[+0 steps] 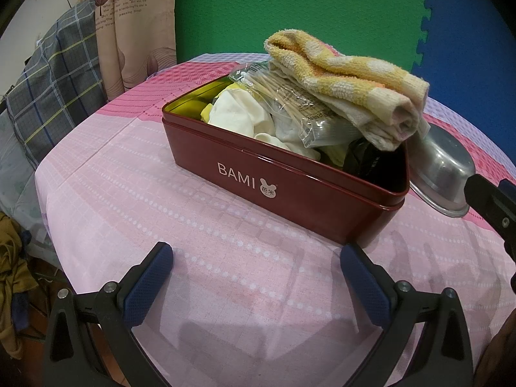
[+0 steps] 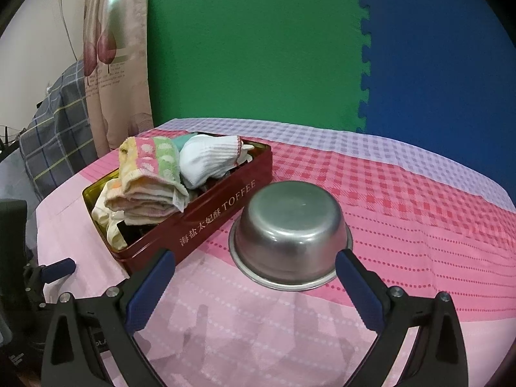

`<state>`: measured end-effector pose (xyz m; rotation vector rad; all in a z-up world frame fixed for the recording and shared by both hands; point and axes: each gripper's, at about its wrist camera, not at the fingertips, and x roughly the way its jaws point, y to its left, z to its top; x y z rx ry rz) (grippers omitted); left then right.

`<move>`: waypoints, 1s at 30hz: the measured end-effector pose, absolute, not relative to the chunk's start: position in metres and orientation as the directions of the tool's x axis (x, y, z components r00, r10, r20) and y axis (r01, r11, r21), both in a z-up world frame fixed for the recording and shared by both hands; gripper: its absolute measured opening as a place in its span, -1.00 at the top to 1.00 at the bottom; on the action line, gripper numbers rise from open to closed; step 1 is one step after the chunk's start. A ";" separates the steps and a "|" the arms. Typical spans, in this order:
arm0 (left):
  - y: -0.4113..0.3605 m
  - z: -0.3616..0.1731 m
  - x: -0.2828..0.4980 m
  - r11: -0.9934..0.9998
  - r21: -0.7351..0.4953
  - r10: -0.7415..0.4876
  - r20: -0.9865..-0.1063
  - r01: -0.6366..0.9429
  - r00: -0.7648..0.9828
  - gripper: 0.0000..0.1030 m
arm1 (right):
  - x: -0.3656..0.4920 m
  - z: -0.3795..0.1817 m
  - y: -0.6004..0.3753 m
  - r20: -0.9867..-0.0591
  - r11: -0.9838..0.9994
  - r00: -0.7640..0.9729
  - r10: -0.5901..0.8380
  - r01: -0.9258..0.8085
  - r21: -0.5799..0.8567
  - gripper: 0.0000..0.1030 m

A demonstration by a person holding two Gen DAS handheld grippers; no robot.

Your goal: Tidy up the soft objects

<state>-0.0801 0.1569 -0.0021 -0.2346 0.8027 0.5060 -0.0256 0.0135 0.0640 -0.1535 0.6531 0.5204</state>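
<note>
Left wrist view: the folded towel (image 1: pixel 351 84) sits heaped atop the overfilled red tin (image 1: pixel 283 190) beside an upturned steel bowl (image 2: pixel 290 235). Both the left gripper (image 1: pixel 256 277) and right gripper (image 2: pixel 254 277) hang wide, empty. A careless nudge could topple the towel.

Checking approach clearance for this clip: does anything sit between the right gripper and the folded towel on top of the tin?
Partly. The upturned steel bowl sits directly ahead of the open right gripper; the folded towel in the red tin lies left of it, otherwise unobstructed.

left claw (image 1: pixel 256 269): black arms, blue textured pads, silver screws; right claw (image 2: pixel 254 272) identical
</note>
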 end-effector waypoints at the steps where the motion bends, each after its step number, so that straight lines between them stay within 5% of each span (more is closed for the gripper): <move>1: 0.157 -0.002 -0.080 0.856 -0.012 0.342 -0.736 -0.516 0.584 -1.00 | -0.025 0.064 0.013 -0.615 0.862 0.671 0.413 -0.507 0.026 -0.98; 30: 0.157 -0.002 -0.080 0.857 -0.012 0.342 -0.735 -0.516 0.585 -1.00 | -0.026 0.061 0.015 -0.626 0.860 0.659 0.416 -0.508 0.037 -0.98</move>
